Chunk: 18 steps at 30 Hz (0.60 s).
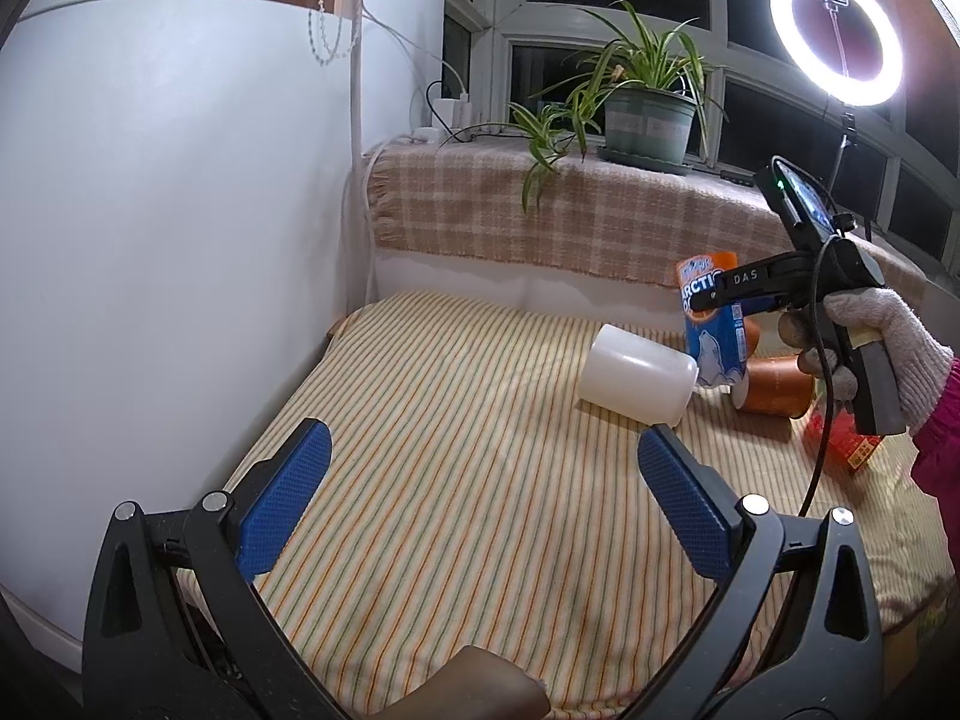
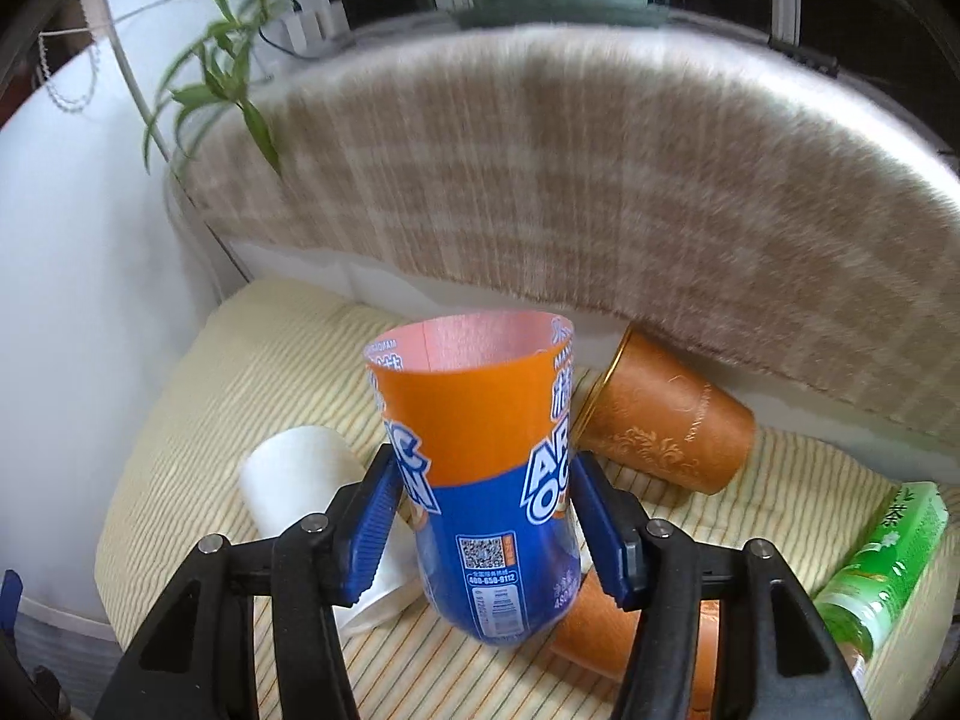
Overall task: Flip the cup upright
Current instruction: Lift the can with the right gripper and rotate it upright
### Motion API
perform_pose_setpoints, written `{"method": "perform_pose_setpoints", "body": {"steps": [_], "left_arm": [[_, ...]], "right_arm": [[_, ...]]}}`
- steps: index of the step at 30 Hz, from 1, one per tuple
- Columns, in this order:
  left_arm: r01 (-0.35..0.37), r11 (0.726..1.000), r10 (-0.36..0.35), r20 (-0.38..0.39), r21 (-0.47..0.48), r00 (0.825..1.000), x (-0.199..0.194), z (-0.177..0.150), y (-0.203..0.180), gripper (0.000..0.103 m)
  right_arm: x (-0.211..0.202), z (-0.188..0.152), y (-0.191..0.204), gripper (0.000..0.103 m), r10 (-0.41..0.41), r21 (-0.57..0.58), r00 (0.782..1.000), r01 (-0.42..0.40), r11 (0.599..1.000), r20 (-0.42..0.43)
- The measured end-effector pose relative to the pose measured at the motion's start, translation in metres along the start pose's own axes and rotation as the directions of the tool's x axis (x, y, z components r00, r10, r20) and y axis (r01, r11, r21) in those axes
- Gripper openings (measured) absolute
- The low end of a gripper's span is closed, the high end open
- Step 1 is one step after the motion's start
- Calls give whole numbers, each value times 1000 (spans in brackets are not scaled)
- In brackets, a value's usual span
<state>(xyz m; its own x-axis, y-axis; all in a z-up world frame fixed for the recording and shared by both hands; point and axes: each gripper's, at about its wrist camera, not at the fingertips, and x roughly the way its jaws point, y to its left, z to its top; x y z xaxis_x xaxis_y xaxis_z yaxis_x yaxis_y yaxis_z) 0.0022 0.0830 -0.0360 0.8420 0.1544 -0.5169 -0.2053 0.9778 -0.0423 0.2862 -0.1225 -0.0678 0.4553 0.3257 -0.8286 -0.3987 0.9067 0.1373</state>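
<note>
- Left tongs (image 1: 483, 504): black arms, blue textured pads, silver screws.
- Right tongs (image 2: 483, 531): same black-and-blue build; "DAS" lettering, black cable at 3 o'clock.
- Hand (image 1: 879, 354): grey knit glove, magenta sleeve.

open striped cloth (image 1: 456, 420) left, white cup (image 1: 639, 381) right

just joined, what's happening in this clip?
A person is working with two handheld grippers over a striped cloth. The right gripper is shut on the orange-and-blue cup, held off the cloth with its open mouth up, slightly tilted. The left gripper is open and holds nothing. A white cup and a brown cup lie on their sides on the cloth. A green carton sits at the right.
</note>
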Motion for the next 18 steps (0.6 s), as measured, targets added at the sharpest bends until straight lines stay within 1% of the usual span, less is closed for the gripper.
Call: {"method": "perform_pose_setpoints", "body": {"steps": [7, 10, 15, 18], "left_arm": [[0, 1000, 0, 21, 5, 1000, -12, 0, -4, 103], [3, 1000, -3, 29, 5, 1000, -16, 1, -4, 103], [23, 1000, -23, 39, 15, 999, -21, 2, -8, 103], [39, 999, -40, 37, 18, 999, -22, 2, -11, 103]], "right_arm": [[-37, -10, 1, 58, 32, 7, 996, -33, 999, 79], [-64, -22, -1, 58, 62, 13, 992, -64, 998, 109], [-92, -46, 1, 58, 157, 50, 980, -164, 985, 121], [-102, -64, 6, 58, 201, 72, 972, -210, 975, 121]]}}
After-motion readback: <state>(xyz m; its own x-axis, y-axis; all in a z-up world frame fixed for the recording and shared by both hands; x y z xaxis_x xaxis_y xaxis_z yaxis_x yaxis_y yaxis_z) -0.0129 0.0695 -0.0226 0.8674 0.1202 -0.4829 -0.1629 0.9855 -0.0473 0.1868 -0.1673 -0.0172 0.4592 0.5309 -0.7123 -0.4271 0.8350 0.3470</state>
